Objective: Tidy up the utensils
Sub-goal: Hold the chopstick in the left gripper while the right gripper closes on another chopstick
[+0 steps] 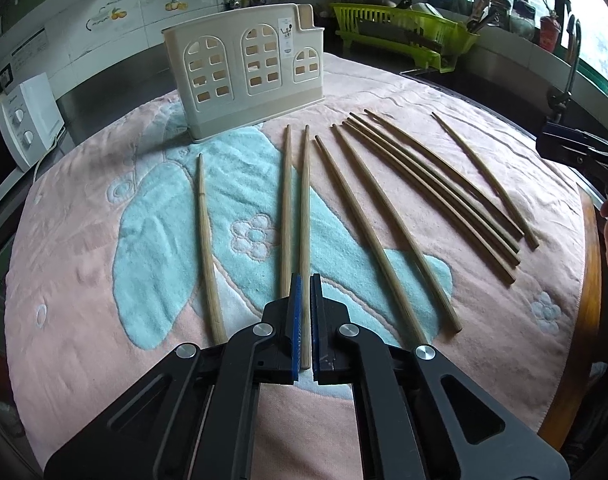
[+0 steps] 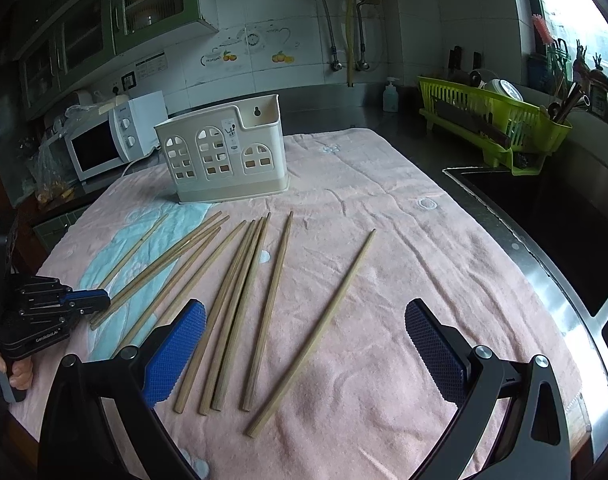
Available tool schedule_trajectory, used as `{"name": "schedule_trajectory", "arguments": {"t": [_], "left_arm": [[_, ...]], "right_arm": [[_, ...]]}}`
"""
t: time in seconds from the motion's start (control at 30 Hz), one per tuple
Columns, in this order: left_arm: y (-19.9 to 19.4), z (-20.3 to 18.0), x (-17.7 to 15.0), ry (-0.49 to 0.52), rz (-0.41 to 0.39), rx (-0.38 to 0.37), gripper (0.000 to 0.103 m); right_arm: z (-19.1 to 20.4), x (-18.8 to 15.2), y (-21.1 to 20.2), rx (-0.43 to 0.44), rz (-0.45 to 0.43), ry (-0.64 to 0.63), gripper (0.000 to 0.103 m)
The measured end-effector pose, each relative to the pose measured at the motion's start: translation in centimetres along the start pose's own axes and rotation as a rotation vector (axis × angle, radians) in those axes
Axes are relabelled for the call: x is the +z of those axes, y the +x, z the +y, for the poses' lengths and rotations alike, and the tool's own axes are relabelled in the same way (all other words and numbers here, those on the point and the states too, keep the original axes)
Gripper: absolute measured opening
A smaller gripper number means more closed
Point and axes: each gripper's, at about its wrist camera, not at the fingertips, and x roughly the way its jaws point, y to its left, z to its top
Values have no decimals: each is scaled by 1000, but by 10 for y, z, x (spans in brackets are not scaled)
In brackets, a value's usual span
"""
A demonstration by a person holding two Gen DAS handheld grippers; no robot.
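Note:
Several wooden chopsticks lie spread over a pink and blue towel (image 1: 84, 240). My left gripper (image 1: 305, 278) is shut on one chopstick (image 1: 305, 200), whose thick end sits between the blue pads while its tip points toward the cream utensil holder (image 1: 244, 72). In the right wrist view the left gripper (image 2: 100, 301) is low at the left edge of the towel. My right gripper (image 2: 305, 308) stands open and wide above the near ends of the loose chopsticks (image 2: 264, 300), holding nothing. The holder (image 2: 224, 152) stands upright at the far side of the towel.
A green dish rack (image 2: 491, 120) with knives and dishes sits at the back right, beside a sink (image 2: 543, 216). A white microwave (image 2: 104, 144) stands at the back left and a soap bottle (image 2: 390, 96) by the wall. The table edge (image 1: 587, 280) runs along the right.

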Motion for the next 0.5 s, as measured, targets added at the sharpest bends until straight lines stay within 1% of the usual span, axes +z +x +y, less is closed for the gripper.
{"name": "schedule_trajectory", "arguments": {"t": [0.07,0.13,0.23,0.4,0.5], "left_arm": [[1,0,0,2,-1,4,4],[1,1,0,-3,-5,-15,4],[6,1,2,2,3,-22,5],[14,3,5,0,13,-20,6],[16,5,6,-7,20,-25,11]], "right_arm": [[0,0,0,3,2,1,97],[1,0,1,2,4,-5,97],[2,0,3,5,7,-4,97],[2,0,4,4,10,-3,97],[2,0,7,3,14,-2,97]]}}
